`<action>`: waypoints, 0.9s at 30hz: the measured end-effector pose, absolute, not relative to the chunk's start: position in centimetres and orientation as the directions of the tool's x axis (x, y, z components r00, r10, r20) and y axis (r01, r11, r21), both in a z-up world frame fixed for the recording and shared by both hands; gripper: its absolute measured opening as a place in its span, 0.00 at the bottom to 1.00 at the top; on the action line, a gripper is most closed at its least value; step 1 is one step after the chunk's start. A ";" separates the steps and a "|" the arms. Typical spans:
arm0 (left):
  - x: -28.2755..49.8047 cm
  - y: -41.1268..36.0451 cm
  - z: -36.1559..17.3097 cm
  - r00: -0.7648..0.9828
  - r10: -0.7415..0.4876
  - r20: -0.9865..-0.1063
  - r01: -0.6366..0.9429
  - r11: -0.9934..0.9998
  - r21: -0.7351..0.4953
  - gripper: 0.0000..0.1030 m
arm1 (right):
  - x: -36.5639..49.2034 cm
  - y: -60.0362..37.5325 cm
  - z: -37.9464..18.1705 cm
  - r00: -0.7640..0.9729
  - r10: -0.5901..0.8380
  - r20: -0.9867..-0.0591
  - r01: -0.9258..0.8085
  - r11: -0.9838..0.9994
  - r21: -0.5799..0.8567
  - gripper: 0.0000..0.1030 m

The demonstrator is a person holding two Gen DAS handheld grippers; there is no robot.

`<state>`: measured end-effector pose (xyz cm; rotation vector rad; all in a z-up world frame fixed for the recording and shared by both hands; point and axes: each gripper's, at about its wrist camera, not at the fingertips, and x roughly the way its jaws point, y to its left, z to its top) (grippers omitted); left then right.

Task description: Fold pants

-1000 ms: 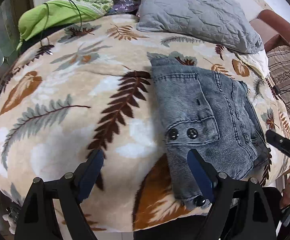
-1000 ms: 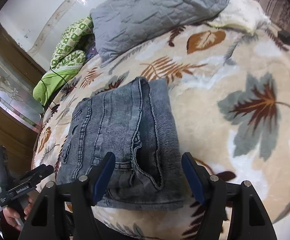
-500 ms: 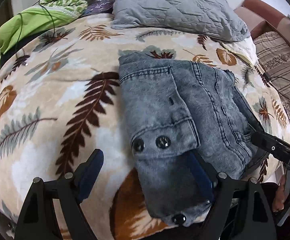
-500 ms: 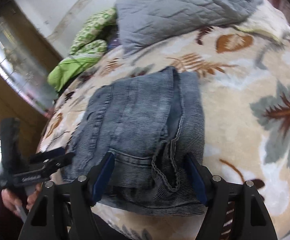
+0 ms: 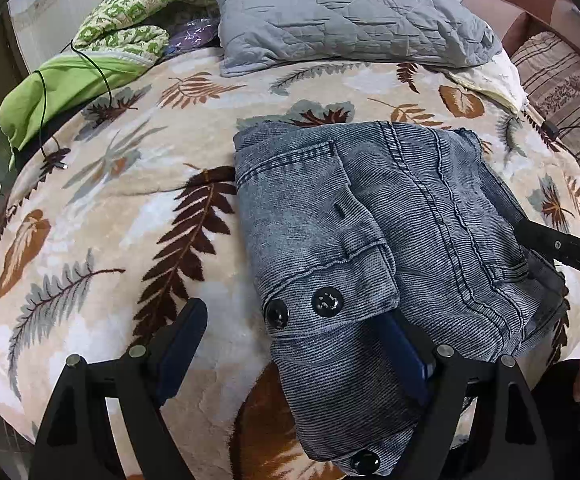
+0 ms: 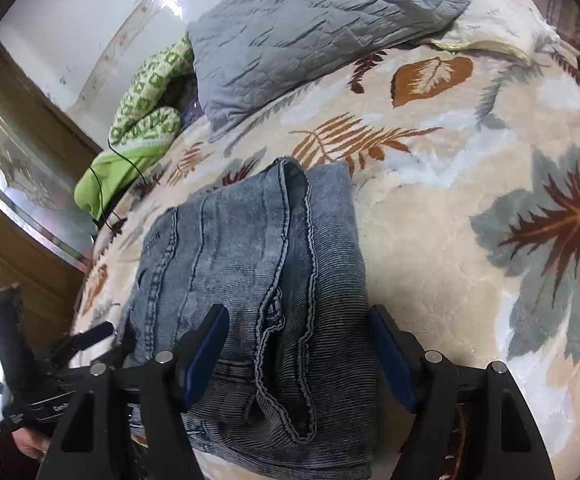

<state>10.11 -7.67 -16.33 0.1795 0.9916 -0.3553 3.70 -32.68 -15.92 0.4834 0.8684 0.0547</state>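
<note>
Folded grey-blue denim pants (image 5: 370, 232) lie on a leaf-patterned blanket (image 5: 102, 216), pocket flap with two black buttons facing me. My left gripper (image 5: 290, 344) stands open over their near left corner. One of its fingers (image 5: 182, 340) rests on the blanket. The other finger is tucked under the flap's edge. In the right wrist view the pants (image 6: 250, 264) reach between the fingers of my open right gripper (image 6: 298, 352), which straddles their near right end. The right gripper (image 5: 558, 246) also shows at the pants' right edge, and the left gripper (image 6: 70, 344) at the lower left.
A grey quilted pillow (image 5: 342, 12) lies at the head of the bed, with a green patterned quilt (image 5: 130, 20) and a black cable (image 5: 102, 72) to its left. A striped cushion (image 5: 562, 92) sits at the right. A wooden door frame (image 6: 22, 152) stands left of the bed.
My left gripper has slid right onto the pants' near corner, one finger going under the flap. My right gripper has come closer and lower over the near right end.
</note>
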 end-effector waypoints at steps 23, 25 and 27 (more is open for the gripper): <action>9.2 -8.1 -14.6 0.561 -0.172 -0.810 0.378 0.923 0.066 0.84 | 3.4 -34.7 -16.4 0.667 0.219 -0.712 0.215 0.858 0.466 0.73; 9.2 -7.9 -14.1 0.569 -0.174 -0.804 0.374 0.925 0.065 0.84 | 3.4 -34.7 -16.4 0.668 0.219 -0.711 0.218 0.856 0.468 0.73; 9.3 -7.8 -13.7 0.576 -0.178 -0.798 0.371 0.926 0.062 0.84 | 3.4 -34.8 -16.4 0.669 0.218 -0.711 0.220 0.855 0.470 0.73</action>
